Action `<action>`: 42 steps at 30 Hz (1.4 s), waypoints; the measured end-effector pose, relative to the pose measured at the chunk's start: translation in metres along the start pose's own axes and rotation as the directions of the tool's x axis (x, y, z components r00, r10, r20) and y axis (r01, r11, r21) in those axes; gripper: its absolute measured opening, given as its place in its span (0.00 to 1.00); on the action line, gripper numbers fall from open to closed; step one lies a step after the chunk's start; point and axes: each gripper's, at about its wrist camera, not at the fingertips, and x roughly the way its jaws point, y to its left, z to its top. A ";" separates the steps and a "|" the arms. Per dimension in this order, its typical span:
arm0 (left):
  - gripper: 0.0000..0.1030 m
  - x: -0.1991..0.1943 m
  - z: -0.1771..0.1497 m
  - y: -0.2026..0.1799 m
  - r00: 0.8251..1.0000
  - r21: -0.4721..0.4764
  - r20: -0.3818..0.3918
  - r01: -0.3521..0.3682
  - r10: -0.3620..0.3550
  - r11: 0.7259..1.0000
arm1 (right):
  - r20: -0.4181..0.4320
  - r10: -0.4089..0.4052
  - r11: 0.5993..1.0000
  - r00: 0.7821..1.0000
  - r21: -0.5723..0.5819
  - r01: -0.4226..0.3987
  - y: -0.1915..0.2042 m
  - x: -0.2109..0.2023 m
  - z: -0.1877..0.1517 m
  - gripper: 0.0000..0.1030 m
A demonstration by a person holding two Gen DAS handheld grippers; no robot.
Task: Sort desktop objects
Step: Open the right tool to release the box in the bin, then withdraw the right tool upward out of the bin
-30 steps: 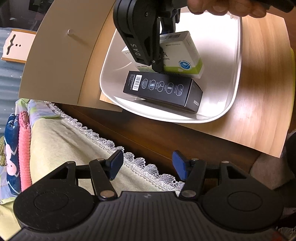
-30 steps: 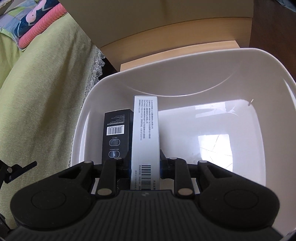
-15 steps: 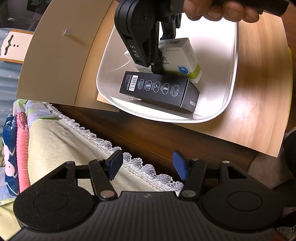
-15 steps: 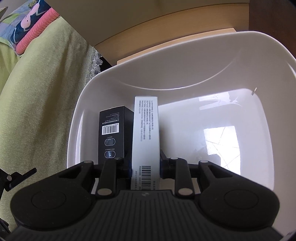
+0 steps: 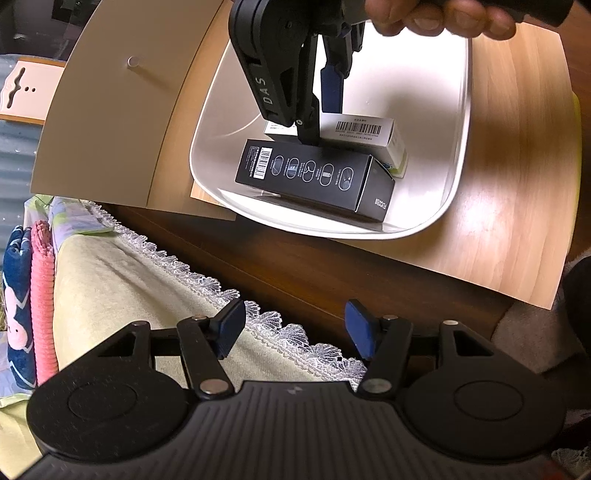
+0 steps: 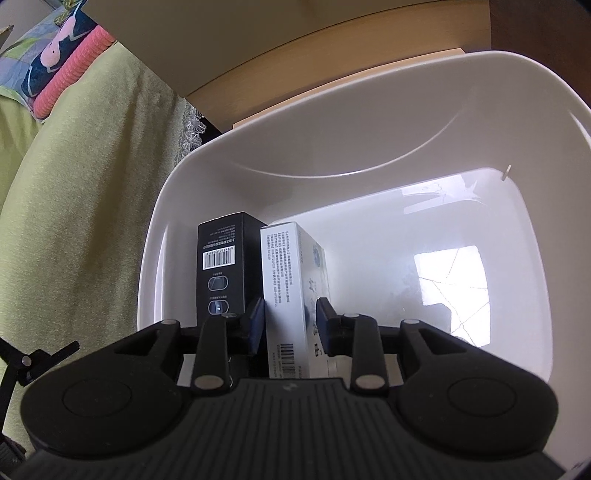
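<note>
While the left gripper (image 5: 294, 328) hangs over the lace-trimmed edge of a yellow-green cloth (image 5: 122, 288) with its blue pads (image 5: 357, 328) spread wide and nothing between them, the right gripper (image 6: 291, 325) reaches down into a white tub (image 5: 428, 206) that sits on a light wooden tabletop (image 5: 517, 184). Inside the tub lie two cartons side by side along its near wall. The black box (image 5: 314, 177), printed with a barcode and a row of oval icons, rests closest to the tub's rim. The white box (image 5: 365, 129), which carries a barcode on its upper face and a green-and-blue mark on one end, sits just behind the black one and touches it.

In the right wrist view the white box (image 6: 291, 288) stands between the right gripper's two pads (image 6: 256, 325), which are parted, with a gap showing on each side of the carton, so the jaws are spread and not clamping it. The black box (image 6: 225, 266) lies against the white one on its left side. The rest of the tub floor (image 6: 424, 277) is bare and catches a bright window reflection.

A person's hand (image 5: 439, 18) grips the right tool's handle at the top of the left wrist view. A beige panel (image 5: 110, 118) with a small knob stands beside the tub.
</note>
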 end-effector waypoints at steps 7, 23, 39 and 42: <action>0.61 0.003 -0.002 0.001 1.000 0.001 -0.003 0.000 0.000 1.000 | -0.055 -0.003 0.994 0.998 -0.109 -0.004 0.003 -0.018 -0.005 0.45; 0.61 0.008 -0.004 0.001 1.000 0.003 -0.014 0.012 -0.012 1.000 | -0.190 -0.137 0.872 0.972 -0.489 0.027 0.026 -0.006 -0.033 0.35; 0.62 0.008 -0.001 -0.003 1.000 0.006 -0.017 0.016 -0.016 1.000 | -0.181 -0.151 0.864 0.972 -0.502 0.040 0.019 0.016 -0.034 0.18; 0.62 0.008 -0.001 -0.003 1.000 0.004 -0.016 0.017 -0.017 1.000 | -0.182 -0.143 0.866 0.973 -0.498 0.034 0.019 0.017 -0.032 0.18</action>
